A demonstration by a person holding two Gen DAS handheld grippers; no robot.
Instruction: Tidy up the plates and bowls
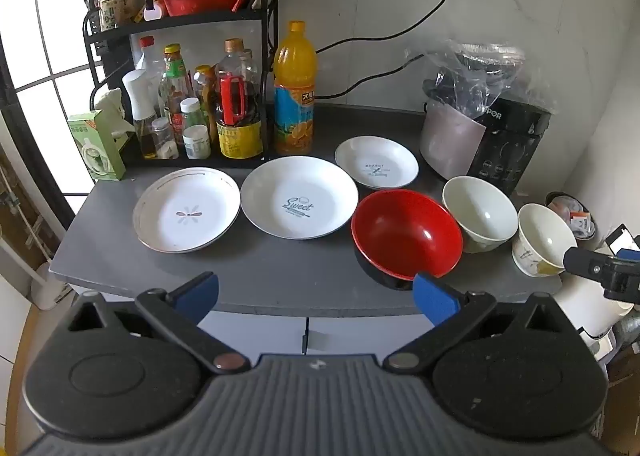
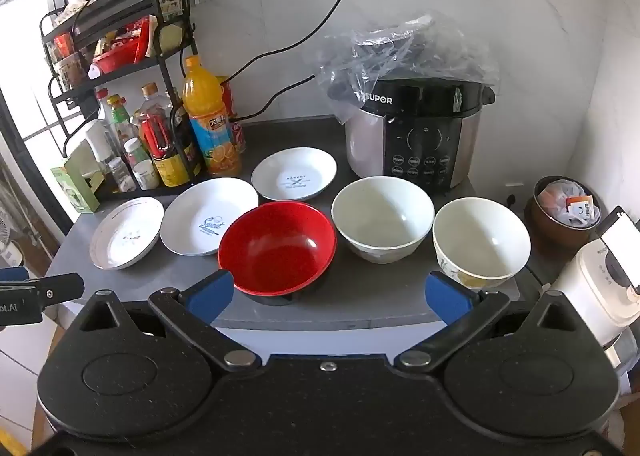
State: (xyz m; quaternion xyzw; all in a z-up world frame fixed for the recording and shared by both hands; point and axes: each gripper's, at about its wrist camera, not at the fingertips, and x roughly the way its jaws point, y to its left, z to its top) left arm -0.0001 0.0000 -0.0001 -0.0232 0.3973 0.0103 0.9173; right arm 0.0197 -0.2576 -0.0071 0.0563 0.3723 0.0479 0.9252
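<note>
On the grey countertop (image 1: 256, 272) lie three white plates: a rimmed plate (image 1: 187, 210) (image 2: 127, 233) at the left, a "Sweet" plate (image 1: 299, 197) (image 2: 209, 216) in the middle, and a smaller plate (image 1: 376, 167) (image 2: 294, 174) behind. A red bowl (image 1: 406, 233) (image 2: 277, 247) sits at the front, with a white bowl (image 1: 479, 213) (image 2: 382, 219) and a patterned cream bowl (image 1: 545, 238) (image 2: 481, 241) to its right. My left gripper (image 1: 316, 294) hangs open before the counter's front edge, nothing between its blue pads. My right gripper (image 2: 328, 296) is open too, in front of the red and cream bowls.
A black rack (image 1: 180, 16) with bottles and jars stands at the back left, an orange juice bottle (image 1: 294, 92) beside it. A pressure cooker (image 2: 416, 136) under a plastic bag fills the back right. A brown pot (image 2: 564, 212) and a white appliance (image 2: 596, 284) stand off the counter's right.
</note>
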